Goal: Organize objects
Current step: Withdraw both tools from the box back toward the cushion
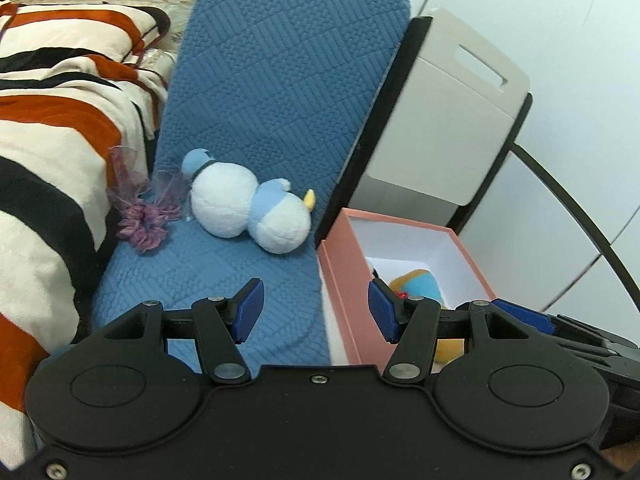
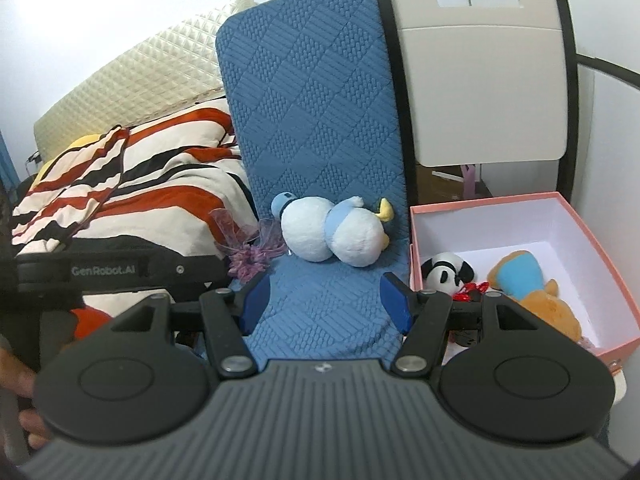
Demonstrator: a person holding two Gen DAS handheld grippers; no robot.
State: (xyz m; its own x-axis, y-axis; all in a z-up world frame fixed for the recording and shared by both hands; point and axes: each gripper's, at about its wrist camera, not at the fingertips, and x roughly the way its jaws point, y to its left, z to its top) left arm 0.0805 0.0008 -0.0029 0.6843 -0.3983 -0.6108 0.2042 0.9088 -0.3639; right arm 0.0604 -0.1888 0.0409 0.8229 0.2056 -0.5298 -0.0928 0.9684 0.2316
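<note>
A white and light-blue duck plush (image 1: 244,204) (image 2: 332,232) lies on its side on the blue quilted chair cushion (image 1: 276,92) (image 2: 312,120). A purple hair scrunchie with sheer ribbon (image 1: 144,216) (image 2: 250,254) sits just left of it. To the right stands an open pink box (image 1: 340,280) (image 2: 600,264) holding a panda plush (image 2: 444,270), a red bow (image 2: 472,291) and an orange and blue plush (image 1: 420,284) (image 2: 532,284). My left gripper (image 1: 316,310) and right gripper (image 2: 326,300) hover open and empty in front of the duck, short of it.
A striped red, black and cream blanket (image 1: 52,140) (image 2: 132,176) lies left of the cushion. A beige folding chair back (image 1: 452,112) (image 2: 480,80) stands behind the box. The left gripper's body (image 2: 120,270) shows at the right view's left edge.
</note>
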